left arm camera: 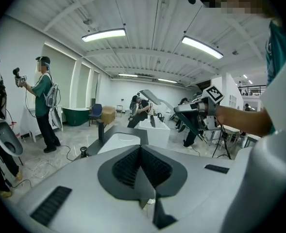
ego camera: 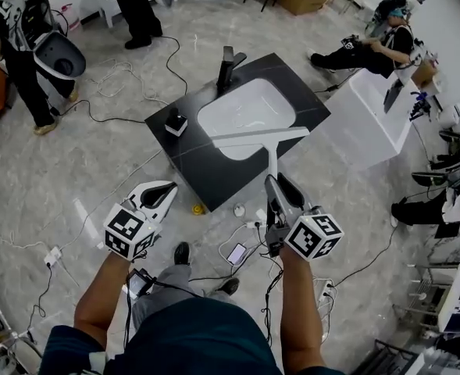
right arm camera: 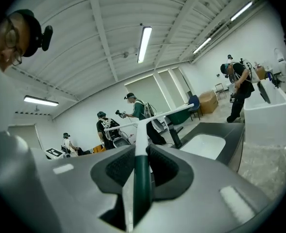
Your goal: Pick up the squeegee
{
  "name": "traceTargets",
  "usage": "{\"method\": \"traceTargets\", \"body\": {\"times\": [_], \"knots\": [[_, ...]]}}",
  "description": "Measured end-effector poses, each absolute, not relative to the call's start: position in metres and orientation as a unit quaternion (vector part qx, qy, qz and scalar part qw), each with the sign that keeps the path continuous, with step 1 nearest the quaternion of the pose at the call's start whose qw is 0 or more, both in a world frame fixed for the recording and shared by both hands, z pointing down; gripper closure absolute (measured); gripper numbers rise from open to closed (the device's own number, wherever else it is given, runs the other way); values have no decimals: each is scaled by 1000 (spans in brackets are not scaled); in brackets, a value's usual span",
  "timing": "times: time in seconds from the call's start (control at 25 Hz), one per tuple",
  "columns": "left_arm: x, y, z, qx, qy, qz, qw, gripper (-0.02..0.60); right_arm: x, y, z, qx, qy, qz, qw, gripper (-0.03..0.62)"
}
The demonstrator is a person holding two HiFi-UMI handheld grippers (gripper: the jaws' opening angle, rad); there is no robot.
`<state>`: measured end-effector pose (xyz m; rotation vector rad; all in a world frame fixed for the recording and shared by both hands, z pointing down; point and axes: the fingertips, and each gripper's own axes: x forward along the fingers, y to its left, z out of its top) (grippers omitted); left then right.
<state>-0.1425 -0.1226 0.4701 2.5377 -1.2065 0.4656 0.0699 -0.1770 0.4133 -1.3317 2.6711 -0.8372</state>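
my right gripper point(ego camera: 281, 192) clamps the squeegee point(ego camera: 259, 137) low on its slim handle, which looks light, stiff and smooth; my left gripper point(ego camera: 158, 196) is closed on nothing.

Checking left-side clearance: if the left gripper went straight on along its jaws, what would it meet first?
Most likely the black counter around the white basin. Nothing shows between it and the left gripper, whose jaws are together and empty. Depth is hard to judge, so it might pass short onto floor.
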Motion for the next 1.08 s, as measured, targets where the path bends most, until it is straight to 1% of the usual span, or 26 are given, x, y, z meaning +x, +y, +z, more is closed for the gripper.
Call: {"method": "traceTargets", "body": {"times": [0.36, 0.56, 0.8, 1.08], "knots": [[-142, -97, 417, 892, -417, 135, 112, 575, 84, -116, 328, -434, 876, -201, 64, 490], [-139, -73, 400, 894, -415, 131, 105, 575, 98, -79, 297, -444, 876, -176, 73, 490], [-130, -59, 388, 898, -411, 127, 89, 575, 117, -49, 278, -457, 873, -150, 82, 490], [-130, -41, 375, 898, -413, 125, 88, 575, 121, -24, 261, -459, 873, -143, 85, 490]]}}
